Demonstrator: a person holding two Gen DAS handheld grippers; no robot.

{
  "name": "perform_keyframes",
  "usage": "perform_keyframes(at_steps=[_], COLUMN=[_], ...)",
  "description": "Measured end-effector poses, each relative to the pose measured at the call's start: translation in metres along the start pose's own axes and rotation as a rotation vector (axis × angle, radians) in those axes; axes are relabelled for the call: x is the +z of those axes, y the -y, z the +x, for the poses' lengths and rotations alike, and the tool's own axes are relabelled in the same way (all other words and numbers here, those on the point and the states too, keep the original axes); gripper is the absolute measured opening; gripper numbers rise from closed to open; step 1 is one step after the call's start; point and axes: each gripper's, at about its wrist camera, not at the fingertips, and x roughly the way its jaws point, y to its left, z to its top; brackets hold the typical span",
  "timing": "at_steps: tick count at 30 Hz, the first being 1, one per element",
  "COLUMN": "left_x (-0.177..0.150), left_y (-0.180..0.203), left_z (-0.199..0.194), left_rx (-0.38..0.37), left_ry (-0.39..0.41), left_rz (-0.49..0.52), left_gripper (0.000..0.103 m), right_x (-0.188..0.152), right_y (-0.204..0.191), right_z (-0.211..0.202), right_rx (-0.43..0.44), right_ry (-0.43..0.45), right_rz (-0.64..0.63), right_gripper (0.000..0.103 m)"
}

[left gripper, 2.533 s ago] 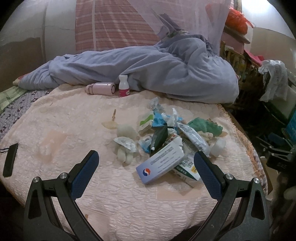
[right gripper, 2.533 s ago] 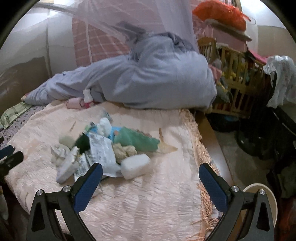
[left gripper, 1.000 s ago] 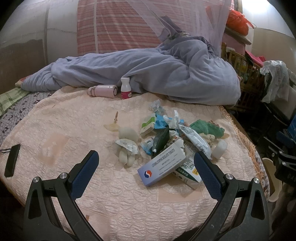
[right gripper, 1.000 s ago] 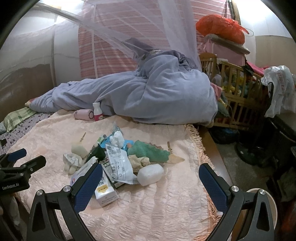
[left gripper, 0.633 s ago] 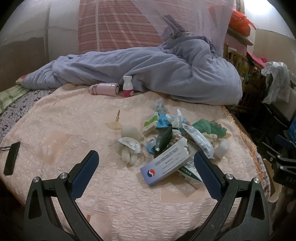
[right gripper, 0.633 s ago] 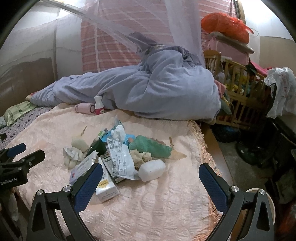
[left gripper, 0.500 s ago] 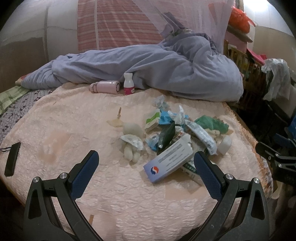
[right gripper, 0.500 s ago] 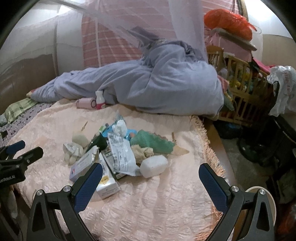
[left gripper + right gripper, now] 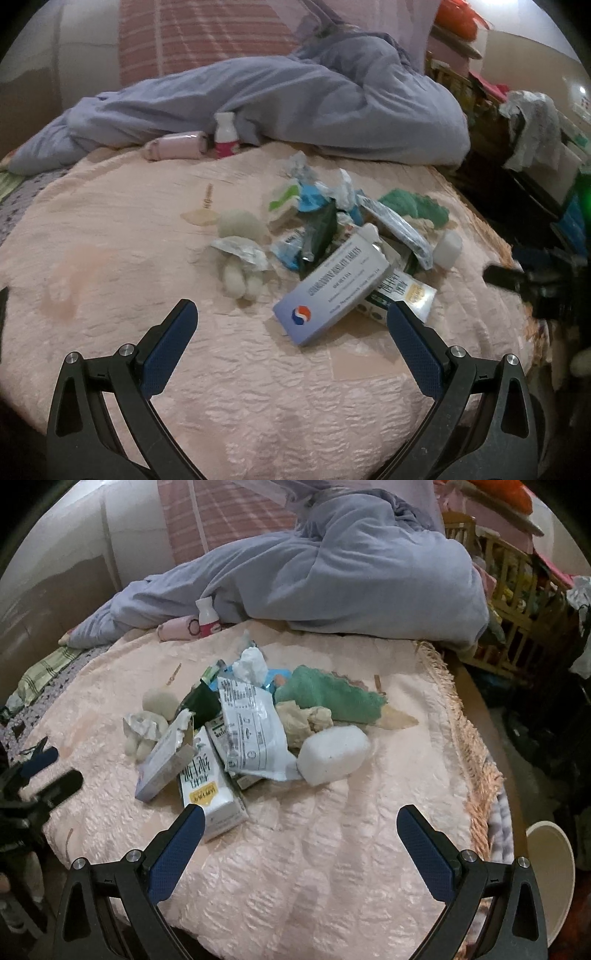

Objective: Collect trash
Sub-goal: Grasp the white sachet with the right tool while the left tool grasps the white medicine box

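Observation:
A heap of trash lies on the pink bedspread [image 9: 110,240]: a white and blue tablet box [image 9: 332,291], a milk carton [image 9: 207,779], a printed plastic wrapper [image 9: 251,727], a white foam block [image 9: 332,753], a green cloth [image 9: 328,698], crumpled tissue [image 9: 251,664] and pale cotton lumps [image 9: 240,236]. My left gripper [image 9: 291,317] is open and empty, just short of the tablet box. My right gripper [image 9: 301,823] is open and empty, near the carton, in front of the foam block. The left gripper also shows at the left of the right wrist view [image 9: 48,771].
A lavender quilt [image 9: 314,99] lies bunched behind the heap, with a pink bottle [image 9: 177,146] and a small white bottle [image 9: 225,134] against it. A wooden crib [image 9: 517,590] and clutter stand to the right. A white bin rim [image 9: 550,860] sits below the fringed bed edge [image 9: 465,731].
Both grippers have moved closer to the heap and tilted down toward it. The trash items themselves have not moved.

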Motion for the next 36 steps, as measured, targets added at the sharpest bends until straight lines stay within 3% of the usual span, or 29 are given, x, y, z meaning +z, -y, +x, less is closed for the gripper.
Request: perform_keyframes(at_steps=[8,11,20,21,23,24,25,29,36], left_x=[0.008,0.013,0.017,0.017,0.017,0.017,0.017,0.022,0.041], left_y=[0.005,0.004,0.012,0.014,0.016,0.017,0.016,0.011,0.008], left_z=[0.031,0.050,0.085,0.088,0.093,0.095,0.096,0.085,0.045], left_rx=[-0.070,-0.096,-0.158,-0.159,-0.170,-0.178,-0.191,-0.217,-0.243], left_ry=[-0.015,-0.044,-0.108,-0.115,-0.146,-0.162,-0.177,-0.170,-0.126], left_rz=[0.139,0.169,0.263,0.274,0.293,0.292,0.282,0.237,0.171], left_gripper=[0.102,0.102,0.102,0.099,0.081,0.067,0.059,0.055,0.054], right_x=[0.038,0.051,0.064,0.063,0.062,0.061,0.060,0.061,0.068], right_y=[-0.007,-0.018,-0.026,-0.026,-0.024,-0.022,-0.020,-0.015,-0.005], right_z=[0.024,0.038,0.102,0.108,0.114,0.117,0.117,0.106,0.048], right_rx=[0.103,0.120,0.202,0.201,0.216,0.239,0.250,0.296,0.412], right_ry=[0.008,-0.006,-0.147,-0.157,-0.171,-0.181,-0.179,-0.143,-0.053], right_rz=[-0.024,-0.072,-0.091,-0.088,-0.071,-0.051,-0.036,0.003,0.062], right_gripper=[0.102,0.096,0.080,0.076,0.060,0.053,0.053,0.052,0.052])
